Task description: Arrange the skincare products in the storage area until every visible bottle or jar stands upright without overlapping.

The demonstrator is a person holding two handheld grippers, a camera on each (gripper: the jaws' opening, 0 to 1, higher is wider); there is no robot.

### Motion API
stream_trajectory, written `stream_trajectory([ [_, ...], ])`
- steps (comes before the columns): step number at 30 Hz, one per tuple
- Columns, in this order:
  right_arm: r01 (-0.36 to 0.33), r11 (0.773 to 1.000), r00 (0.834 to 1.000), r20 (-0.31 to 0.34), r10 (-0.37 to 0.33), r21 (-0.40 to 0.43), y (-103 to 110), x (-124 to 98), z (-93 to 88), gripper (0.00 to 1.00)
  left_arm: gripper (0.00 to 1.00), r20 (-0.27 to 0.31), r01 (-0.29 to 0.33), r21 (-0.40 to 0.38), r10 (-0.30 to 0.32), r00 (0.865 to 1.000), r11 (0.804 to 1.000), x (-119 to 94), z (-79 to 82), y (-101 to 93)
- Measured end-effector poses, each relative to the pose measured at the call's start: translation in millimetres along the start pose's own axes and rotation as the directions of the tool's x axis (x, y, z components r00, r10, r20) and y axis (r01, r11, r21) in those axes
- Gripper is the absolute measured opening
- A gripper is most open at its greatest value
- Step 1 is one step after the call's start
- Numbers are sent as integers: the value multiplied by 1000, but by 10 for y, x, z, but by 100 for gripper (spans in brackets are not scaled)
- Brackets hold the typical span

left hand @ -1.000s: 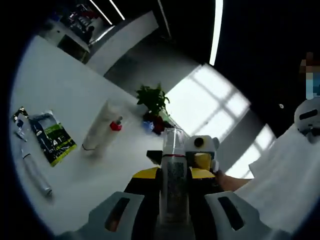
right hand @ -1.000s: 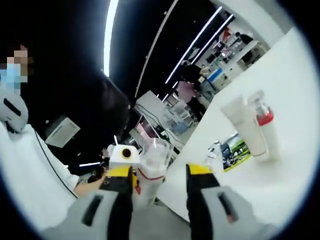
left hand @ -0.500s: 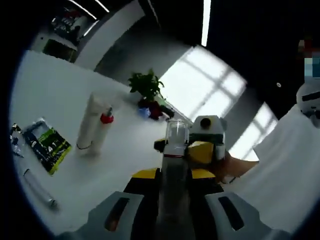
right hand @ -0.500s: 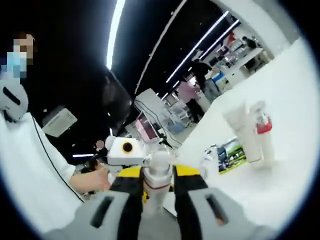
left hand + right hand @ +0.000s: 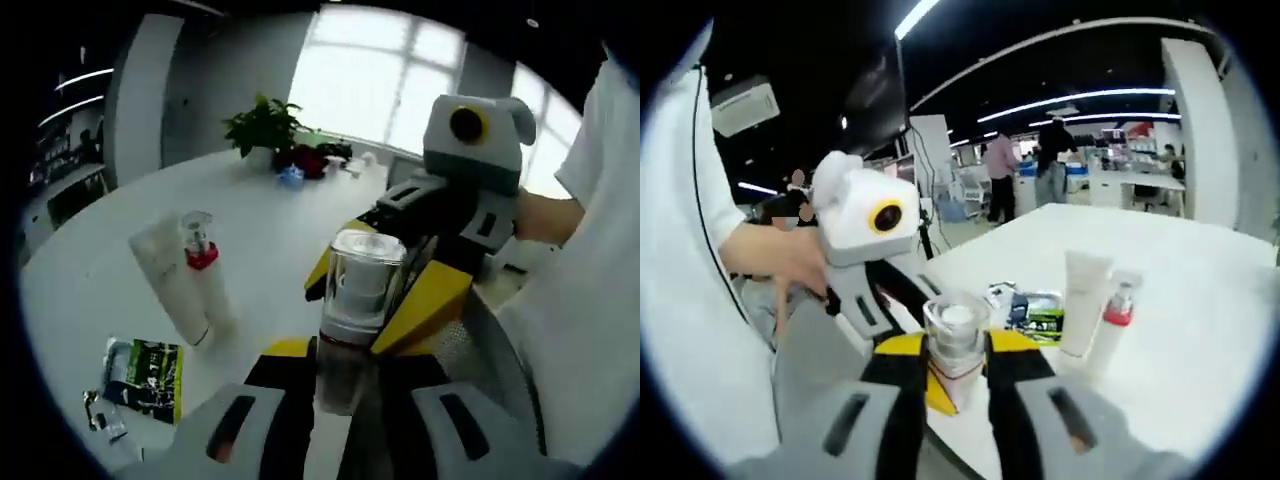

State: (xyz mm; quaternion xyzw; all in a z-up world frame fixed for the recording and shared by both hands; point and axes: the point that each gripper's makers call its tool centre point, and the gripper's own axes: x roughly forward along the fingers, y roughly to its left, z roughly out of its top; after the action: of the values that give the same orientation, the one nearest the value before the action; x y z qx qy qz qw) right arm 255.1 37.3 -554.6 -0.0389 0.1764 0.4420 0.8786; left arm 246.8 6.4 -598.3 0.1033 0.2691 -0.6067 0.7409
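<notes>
Swung round since a second ago, both views: window and plant now up top in the left gripper view, table levelled out in the right gripper view. Right tongs closed in from an open stance onto the bottle, where a second ago jaws stood apart beside it.

Now gripped from both ends: left tongs clamped on the clear-capped bottle low down, right tongs crossing in from the right in the left gripper view, yellow pads against the bottle's side. Seen in the right gripper view: left tongs coming in from the left, held by a hand. Bottle upright between the jaws, held up off the surface.

Out on the surface: white tube standing on its cap, red-collared pump bottle just beside it, touching or nearly so. Same pair in the right gripper view, tube left, pump bottle right. Green packet lying flat nearby, a small blurred item next to it. Plant at the far edge. People standing well back in the room.
</notes>
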Motion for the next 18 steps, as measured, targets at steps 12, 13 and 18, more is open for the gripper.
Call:
stream_trajectory([
  [12, 117, 993, 993, -14, -117, -8, -253, -100, -14, 21, 20, 34, -54, 86, 52, 998, 995, 138, 137, 107],
  [13, 123, 992, 992, -15, -123, -10, -265, -99, -13, 21, 20, 40, -53, 81, 50, 998, 995, 151, 151, 127],
  [18, 162, 985, 985, -48, -165, -59, -329, -56, -59, 21, 20, 35, -57, 92, 54, 998, 994, 247, 142, 178],
])
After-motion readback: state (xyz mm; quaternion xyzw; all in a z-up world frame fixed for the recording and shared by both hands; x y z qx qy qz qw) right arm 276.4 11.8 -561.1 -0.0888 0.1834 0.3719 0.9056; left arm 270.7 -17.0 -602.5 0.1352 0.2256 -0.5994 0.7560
